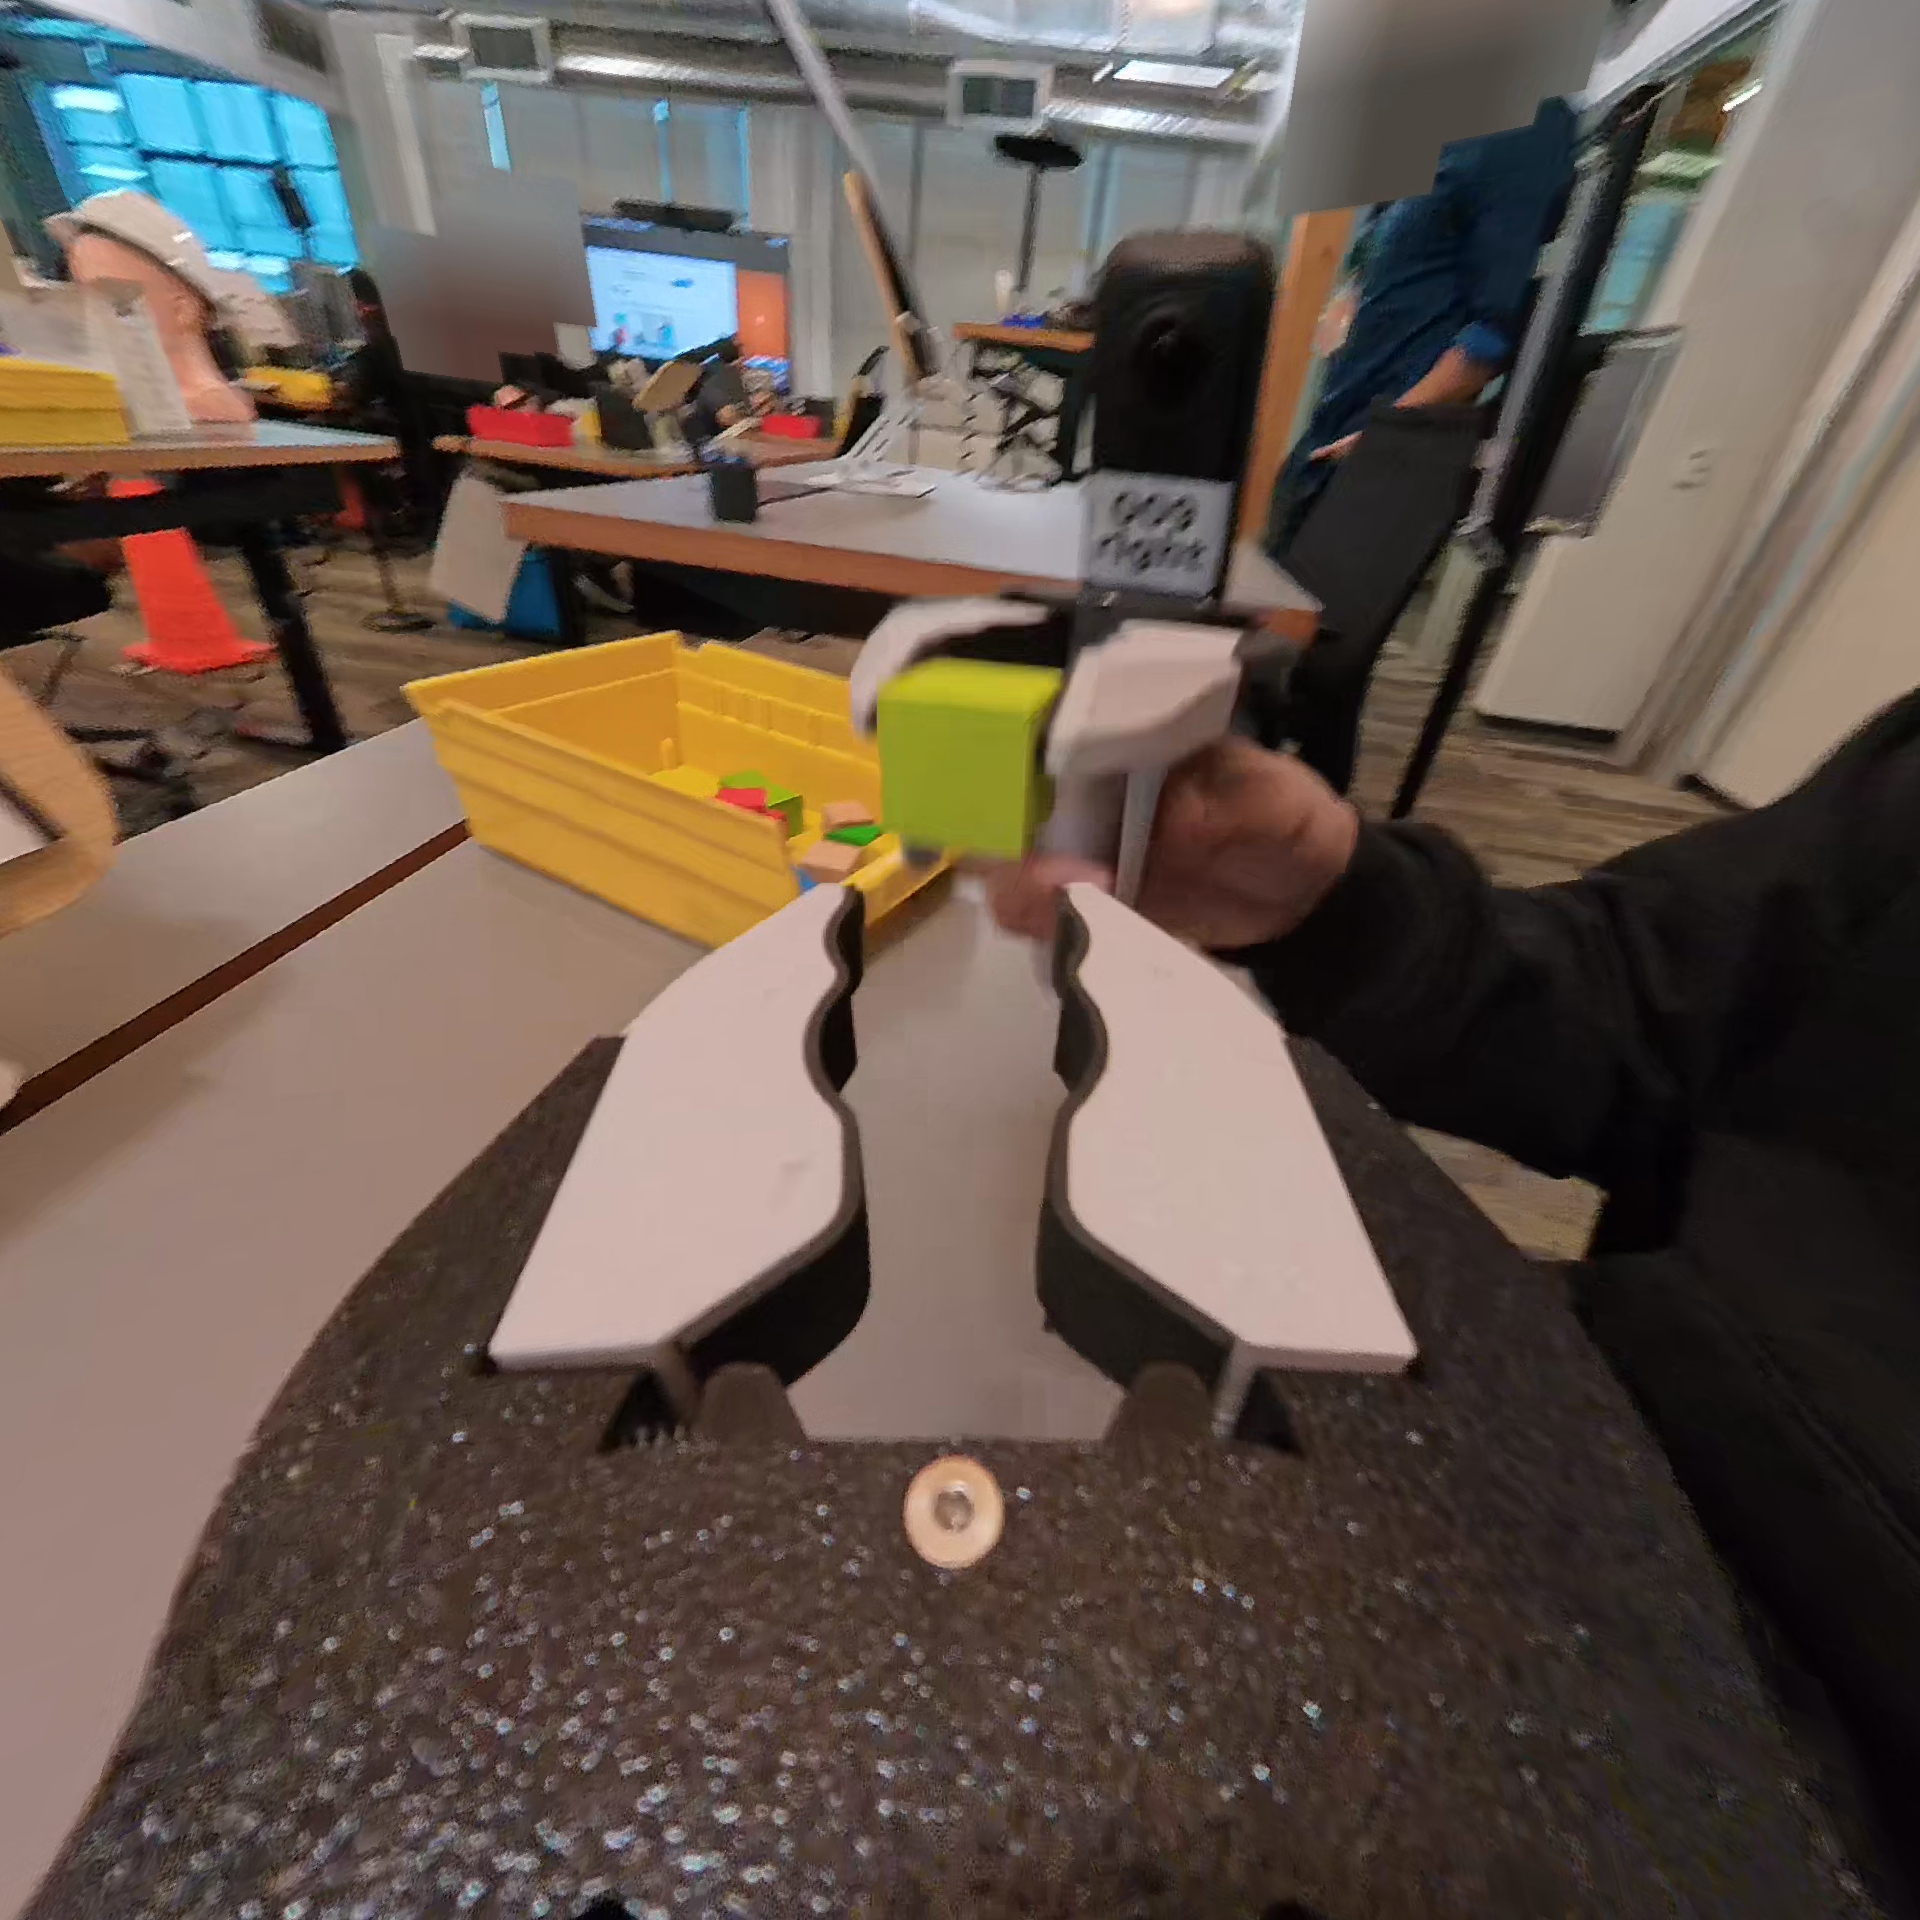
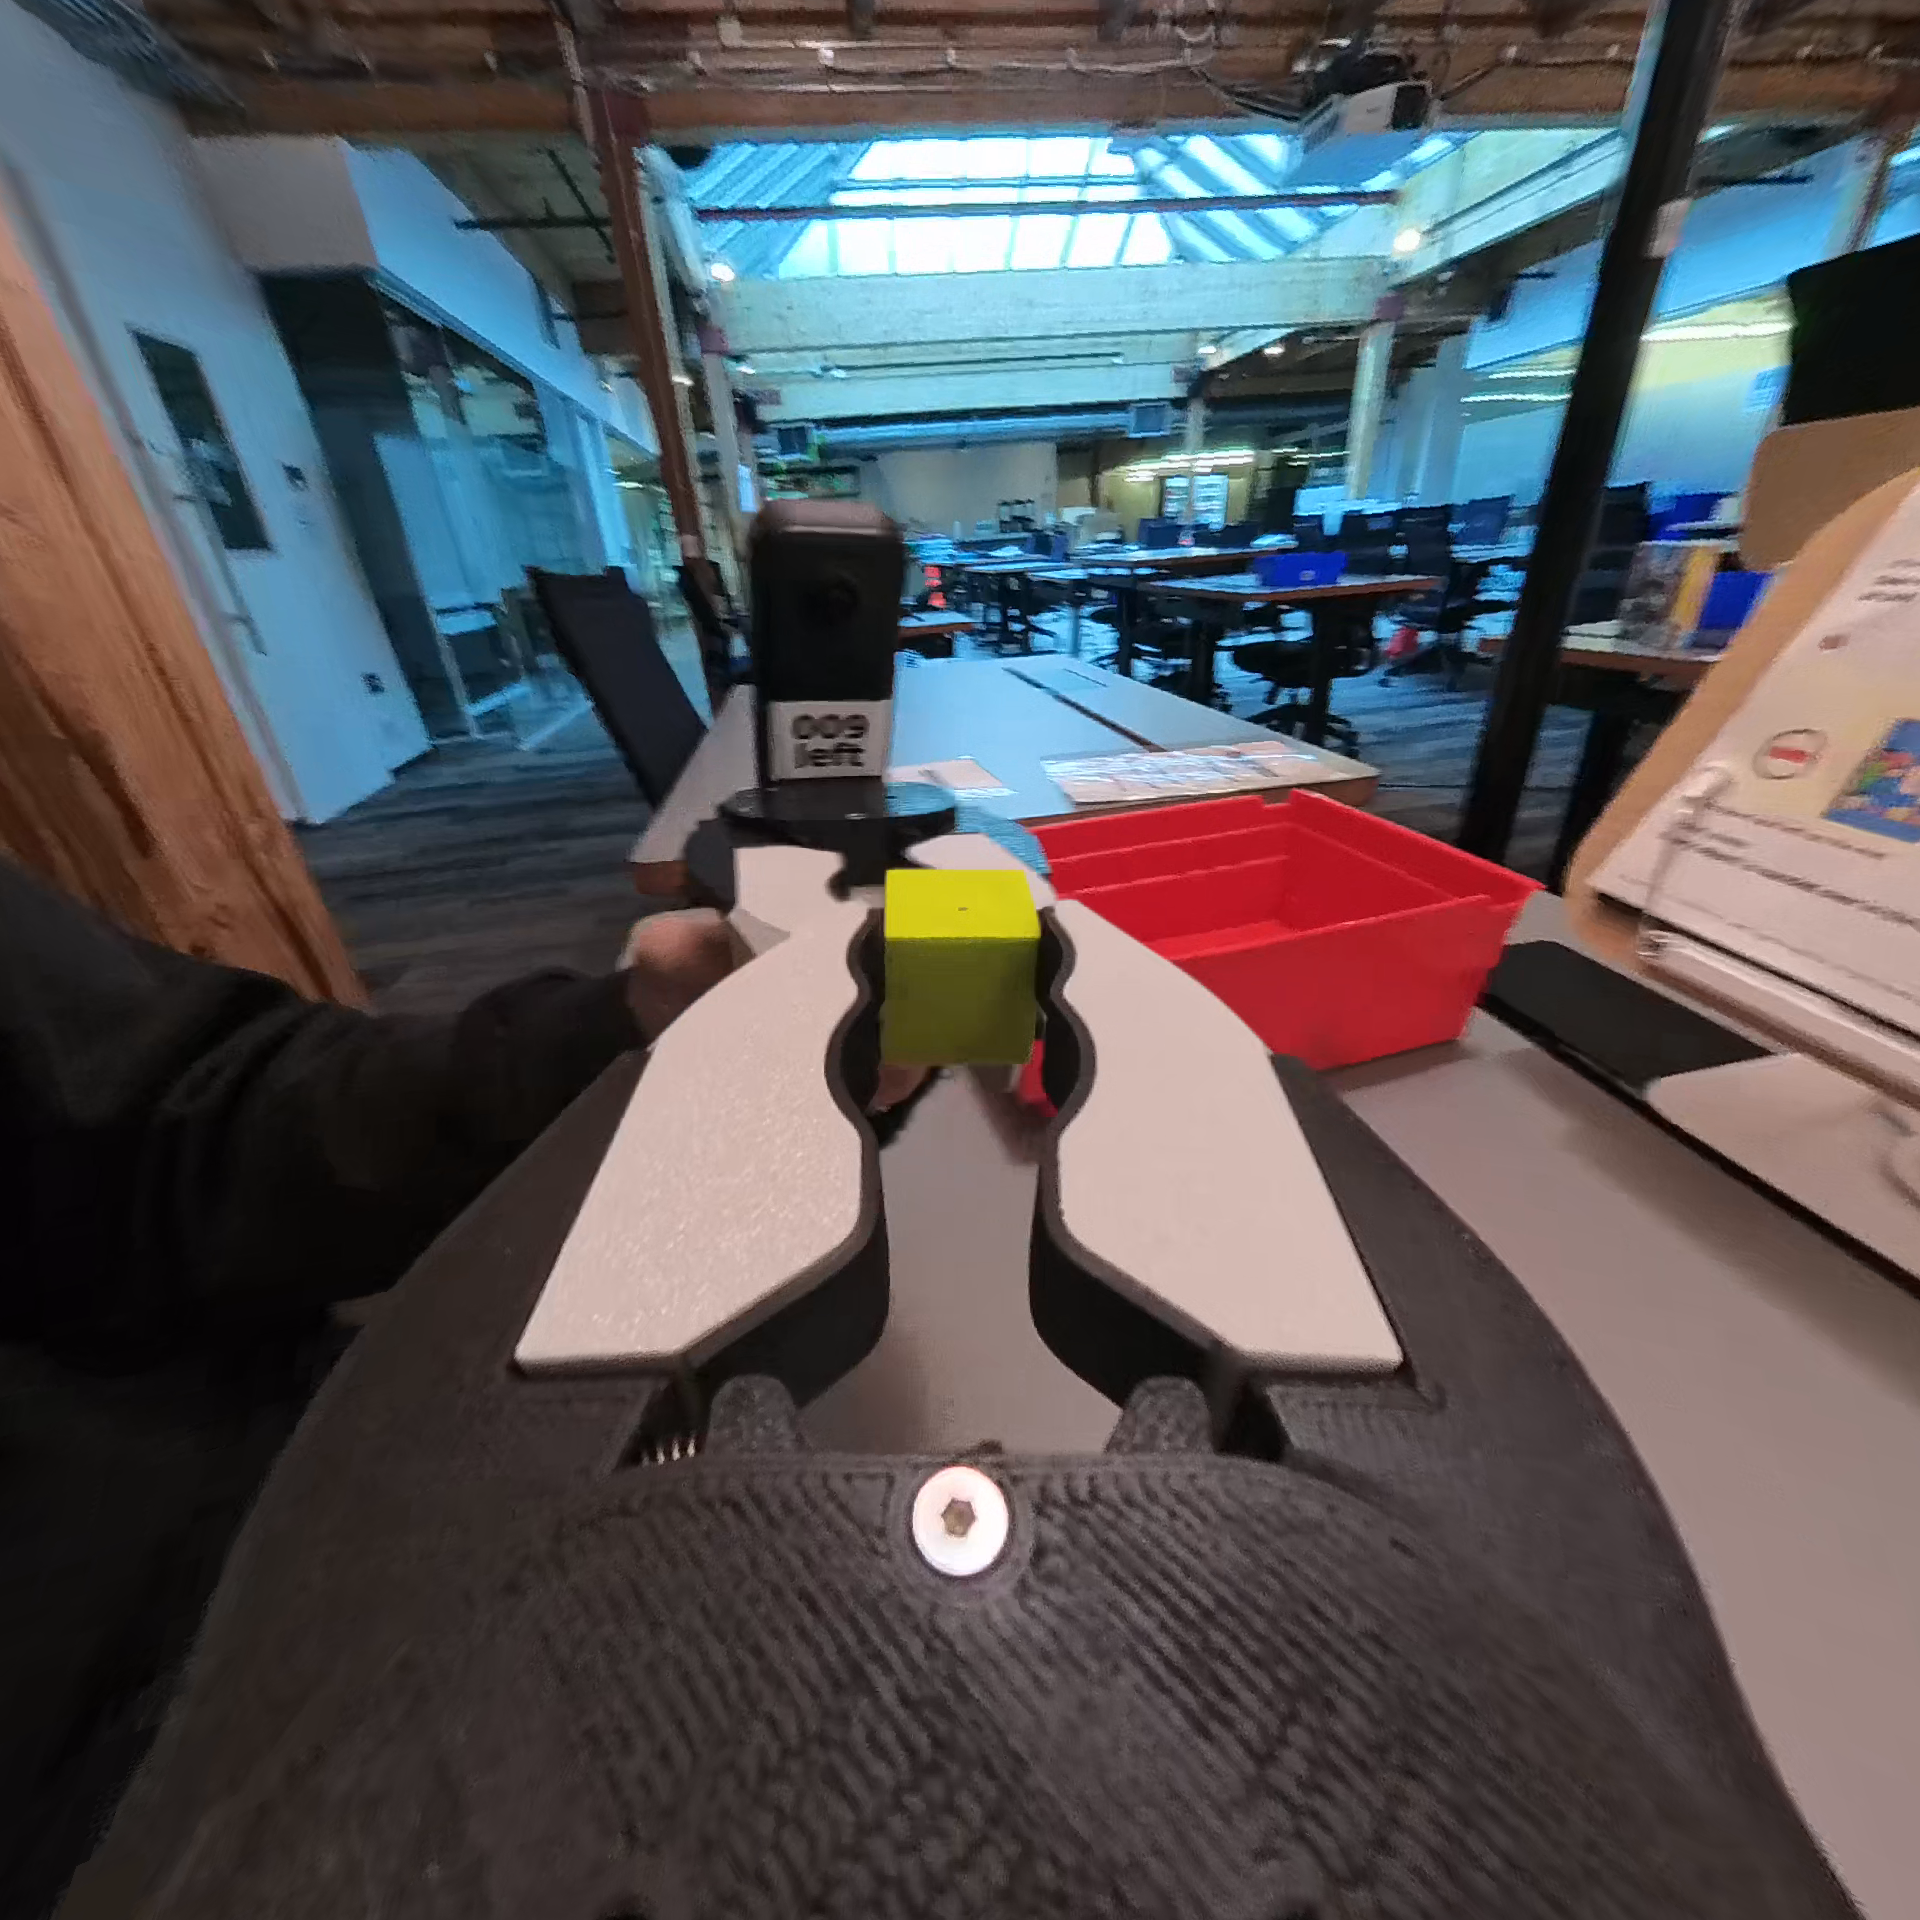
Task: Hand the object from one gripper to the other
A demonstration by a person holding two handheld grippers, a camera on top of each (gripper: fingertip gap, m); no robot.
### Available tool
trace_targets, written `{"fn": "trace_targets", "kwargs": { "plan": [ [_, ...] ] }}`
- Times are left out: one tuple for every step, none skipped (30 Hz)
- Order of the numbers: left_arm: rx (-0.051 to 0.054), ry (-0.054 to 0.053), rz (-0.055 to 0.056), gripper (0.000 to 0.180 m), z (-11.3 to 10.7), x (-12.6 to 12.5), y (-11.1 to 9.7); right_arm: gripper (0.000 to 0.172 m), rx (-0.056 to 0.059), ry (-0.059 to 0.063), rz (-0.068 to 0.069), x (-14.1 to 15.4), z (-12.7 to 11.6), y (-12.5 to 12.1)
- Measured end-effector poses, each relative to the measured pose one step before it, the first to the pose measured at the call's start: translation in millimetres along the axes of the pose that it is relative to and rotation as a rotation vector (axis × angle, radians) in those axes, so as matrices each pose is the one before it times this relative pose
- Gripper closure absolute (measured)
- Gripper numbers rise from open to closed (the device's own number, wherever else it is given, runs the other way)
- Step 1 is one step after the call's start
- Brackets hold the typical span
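Note:
A lime-green cube (image 2: 961,966) sits between my right gripper's (image 2: 961,971) two pads, which press on its sides above the grey table (image 2: 1558,1299). The left wrist view shows the same cube (image 1: 966,758) clamped in the right gripper's fingers (image 1: 1143,686), held by a hand in a black sleeve. My left gripper (image 1: 961,925) is open and empty, its tips just below and in front of the cube without touching it. In the right wrist view one of the left gripper's fingers (image 2: 774,894) shows just behind the cube.
A yellow bin (image 1: 582,790) with several coloured blocks stands on the table beyond the left gripper. A red bin (image 2: 1403,977) stands right of the right gripper, with a binder of papers (image 2: 1766,831) beside it. A person (image 1: 1455,312) stands behind. My two grippers' fingertips are within a few centimetres of each other.

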State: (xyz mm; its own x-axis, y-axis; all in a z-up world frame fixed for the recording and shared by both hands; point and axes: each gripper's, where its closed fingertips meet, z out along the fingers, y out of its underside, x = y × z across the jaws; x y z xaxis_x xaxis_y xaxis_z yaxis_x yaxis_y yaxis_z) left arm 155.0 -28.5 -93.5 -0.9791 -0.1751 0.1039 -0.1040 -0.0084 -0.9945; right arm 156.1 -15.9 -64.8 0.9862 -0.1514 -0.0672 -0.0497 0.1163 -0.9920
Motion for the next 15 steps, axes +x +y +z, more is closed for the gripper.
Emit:
{"fn": "trace_targets", "kwargs": {
  "plan": [
    [-0.0257, -0.0412, 0.0086, 0.144, -1.31, -5.26, 3.85, 0.144, -0.0002, 0.0562, -0.0189, 9.59, -6.78, -3.95],
    [-0.0226, -0.0272, 0.0102, 0.144, -1.6, -3.26, 3.49, 0.144, 0.0061, 0.0685, -0.018, 13.44, -10.25, -5.16],
    [-0.0185, -0.0193, 0.0056, 0.144, -1.43, -2.14, 2.85, 0.144, 0.0001, 0.0817, -0.01, 18.1, -12.82, -3.81],
    [-0.0156, -0.0132, 0.002, 0.144, -1.4, -1.55, 2.47, 0.144, -0.013, 0.0972, -0.0024, 23.37, -14.56, -0.63],
    [-0.0125, -0.0045, 0.0002, 0.144, -0.97, -0.57, 2.23, 0.144, -0.0116, 0.1123, -0.004, 28.21, -15.59, 1.02],
    [-0.0094, -0.0001, -0.003, 0.144, -0.75, -0.08, 1.81, 0.144, -0.0155, 0.116, -0.0019, 31.23, -15.29, 3.62],
    [-0.0072, -0.0027, -0.0064, 0.144, -0.53, -0.7, 1.58, 0.144, -0.0414, 0.1146, 0.0082, 32.81, -13.44, 8.83],
    [-0.0044, -0.0043, -0.0054, 0.145, -0.55, -0.94, 1.15, 0.144, -0.0564, 0.1094, 0.0107, 32.26, -11.05, 12.37],
    [-0.002, -0.0026, -0.0033, 0.145, -0.51, -0.71, 0.97, 0.144, -0.0365, 0.0996, 0.0043, 30.03, -8.13, 10.93],
    [-0.0001, -0.0014, -0.005, 0.146, -0.49, -0.78, 0.6, 0.144, -0.0281, 0.0851, 0.003, 26.88, -4.88, 11.51],
    [0.001, -0.0012, -0.0079, 0.147, -0.21, -0.89, 0.39, 0.144, -0.052, 0.0631, 0.0101, 22.49, -1.81, 15.09],
    [0.0019, 0.0012, -0.0082, 0.148, -0.1, -0.67, 0.35, 0.144, -0.0481, 0.0521, 0.0073, 18.73, 0.02, 13.71],
    [0.0023, 0.0019, -0.0071, 0.15, -0.03, -0.54, 0.19, 0.144, -0.024, 0.0494, -0.0054, 16.02, 0.59, 9.74],
    [0.0017, -0.0012, -0.0049, 0.15, 0.0, -0.9, 0.47, 0.144, -0.0275, 0.0444, -0.0134, 13.26, 0.87, 9.23],
    [-0.0001, -0.0015, -0.0028, 0.15, 0.11, -0.83, 0.81, 0.144, -0.0356, 0.036, -0.0131, 10.36, 1.5, 9.11]
  ]
}}
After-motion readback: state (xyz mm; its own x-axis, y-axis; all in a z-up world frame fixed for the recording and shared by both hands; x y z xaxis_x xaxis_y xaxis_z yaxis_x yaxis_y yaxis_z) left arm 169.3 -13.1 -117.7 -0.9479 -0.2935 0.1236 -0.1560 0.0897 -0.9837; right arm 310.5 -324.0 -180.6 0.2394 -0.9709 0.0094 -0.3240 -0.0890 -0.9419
